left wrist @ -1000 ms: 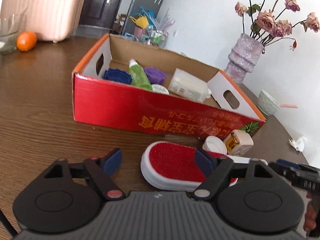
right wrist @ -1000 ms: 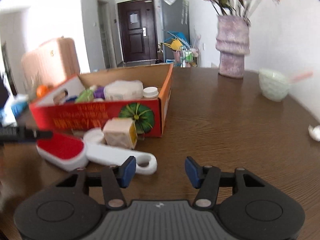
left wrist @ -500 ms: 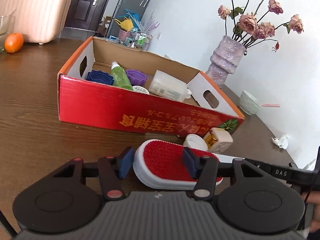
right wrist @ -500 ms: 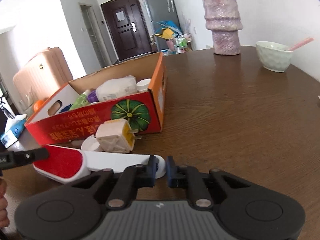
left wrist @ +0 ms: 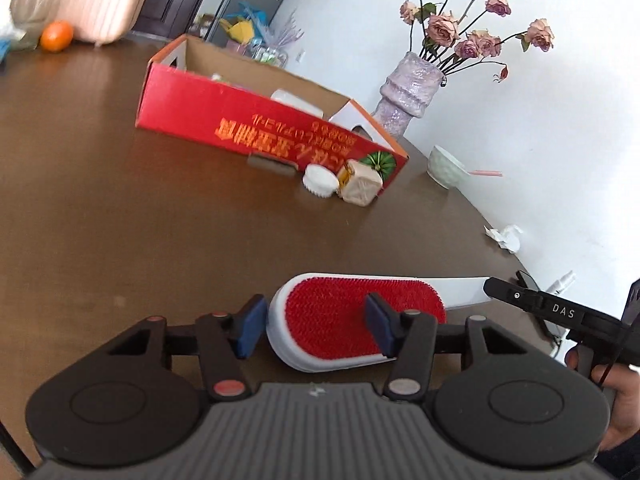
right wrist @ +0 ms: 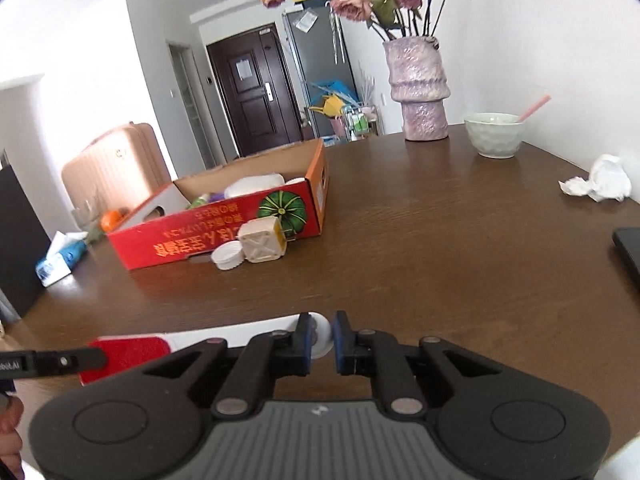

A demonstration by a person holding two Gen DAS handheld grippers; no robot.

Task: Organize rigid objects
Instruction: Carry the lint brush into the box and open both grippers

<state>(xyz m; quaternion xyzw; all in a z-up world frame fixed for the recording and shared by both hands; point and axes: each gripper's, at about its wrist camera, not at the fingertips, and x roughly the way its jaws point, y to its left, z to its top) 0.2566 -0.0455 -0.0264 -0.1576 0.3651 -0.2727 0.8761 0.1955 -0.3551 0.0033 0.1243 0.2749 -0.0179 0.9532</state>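
Observation:
A white lint brush with a red pad (left wrist: pixel 360 312) is held between both grippers, above the brown table and away from the box. My left gripper (left wrist: pixel 314 324) is shut on its red head. My right gripper (right wrist: pixel 320 338) is shut on the round end of its white handle (right wrist: pixel 320 332). The red cardboard box (left wrist: pixel 256 128) holds several items and stands further back; it also shows in the right wrist view (right wrist: pixel 224 224). A white cap (right wrist: pixel 228 256) and a beige cube (right wrist: pixel 262 240) lie against the box front.
A purple vase with dried roses (right wrist: pixel 420 92) and a pale green bowl with a pink spoon (right wrist: pixel 494 134) stand at the far table edge. A crumpled tissue (right wrist: pixel 600 180) and a dark flat device (right wrist: pixel 628 248) lie right. An orange (left wrist: pixel 56 36) sits far left.
Both grippers closed on the brush, the right on the handle end and the left on the head. The brush has come away from the box, nearer me.

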